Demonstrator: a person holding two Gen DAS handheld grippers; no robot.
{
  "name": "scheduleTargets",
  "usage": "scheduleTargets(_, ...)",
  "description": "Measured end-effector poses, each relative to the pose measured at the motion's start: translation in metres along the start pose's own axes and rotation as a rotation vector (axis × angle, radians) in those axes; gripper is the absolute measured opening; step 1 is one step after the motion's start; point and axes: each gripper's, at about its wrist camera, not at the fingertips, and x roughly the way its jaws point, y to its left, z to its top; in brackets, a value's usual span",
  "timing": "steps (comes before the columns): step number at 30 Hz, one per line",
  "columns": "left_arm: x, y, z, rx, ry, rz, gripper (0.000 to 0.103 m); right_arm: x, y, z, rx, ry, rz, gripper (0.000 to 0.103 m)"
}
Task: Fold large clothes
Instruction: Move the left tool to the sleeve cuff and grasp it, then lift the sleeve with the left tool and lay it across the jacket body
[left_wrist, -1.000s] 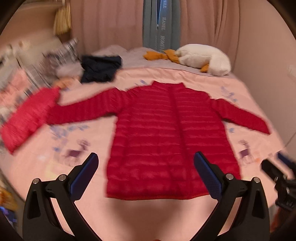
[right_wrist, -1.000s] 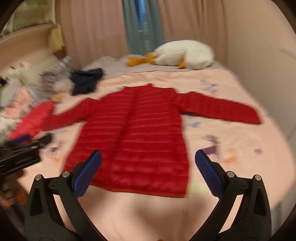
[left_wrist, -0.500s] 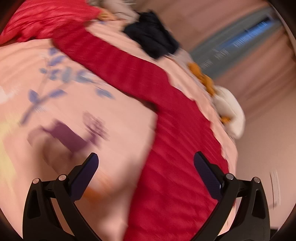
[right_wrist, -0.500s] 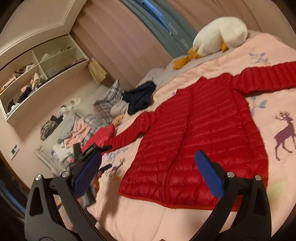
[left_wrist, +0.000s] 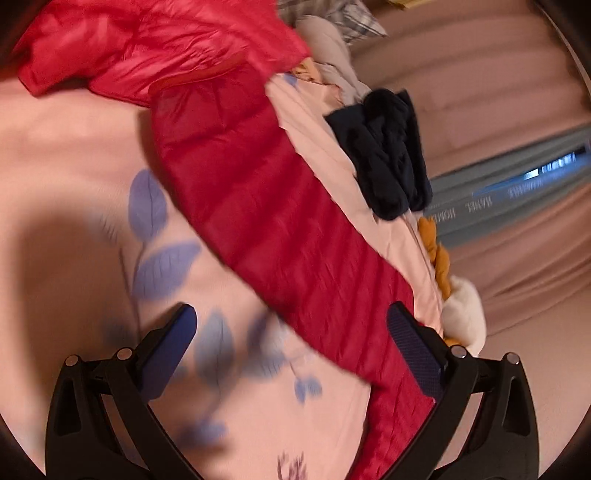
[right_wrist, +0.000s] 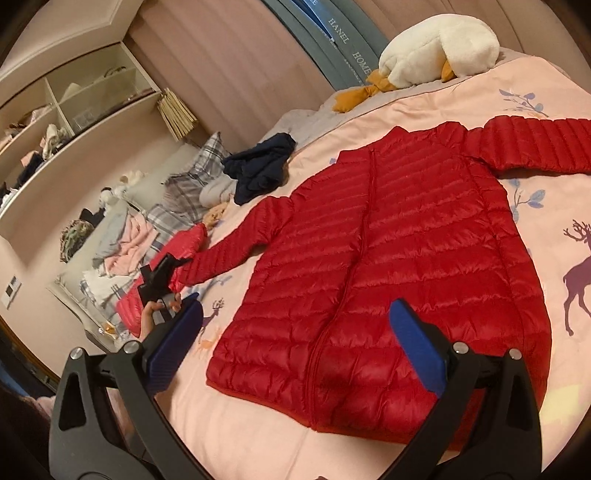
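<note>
Red quilted puffer jacket (right_wrist: 388, 266) flat on pink printed bed (right_wrist: 258, 435); left gripper (left_wrist: 291, 332), right gripper (right_wrist: 295, 325) released, empty.

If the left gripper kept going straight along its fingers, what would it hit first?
Most likely the red jacket's sleeve, which crosses the view just ahead of the open left gripper and lies on the pink bedspread. Depth is blurred, so the bedspread might come first.

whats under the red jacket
The red jacket lies flat on the pink bedspread, printed with deer and leaves. Whatever print or thing sits beneath its body is covered.
</note>
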Motion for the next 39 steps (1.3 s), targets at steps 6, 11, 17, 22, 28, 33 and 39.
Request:
scheduleTargets(6, 0.009, 0.003, 0.030, -0.041, -0.100, -0.012, 0.102, 0.020, 0.002, 0.009, -0.022, 0.013, -0.033, 0.101)
scheduleTargets(11, 0.015, 0.001, 0.045, -0.048, -0.158, 0.041, 0.091, 0.035, 0.007, 0.012, -0.065, 0.028, -0.065, 0.101)
scheduleTargets(17, 0.028, 0.024, 0.051, -0.077, -0.121, 0.128, 0.014, 0.049, 0.009, 0.008, -0.107, 0.051, -0.076, 0.101)
scheduleTargets(22, 0.015, -0.013, 0.042, 0.077, -0.150, 0.224, 0.009, 0.047, 0.005, 0.003, -0.088, 0.059, -0.075, 0.101)
scheduleTargets(28, -0.018, -0.125, 0.011, 0.366, -0.163, 0.184, 0.009, 0.049, -0.003, 0.007, -0.046, 0.065, -0.043, 0.101)
scheduleTargets(33, -0.020, -0.195, -0.027, 0.514, -0.113, 0.131, 0.009, 0.055, 0.003, 0.006, -0.038, 0.084, -0.028, 0.101)
scheduleTargets(39, -0.001, -0.260, -0.084, 0.678, -0.054, 0.092, 0.009, 0.043, 0.005, 0.000, -0.069, 0.086, -0.056, 0.101)
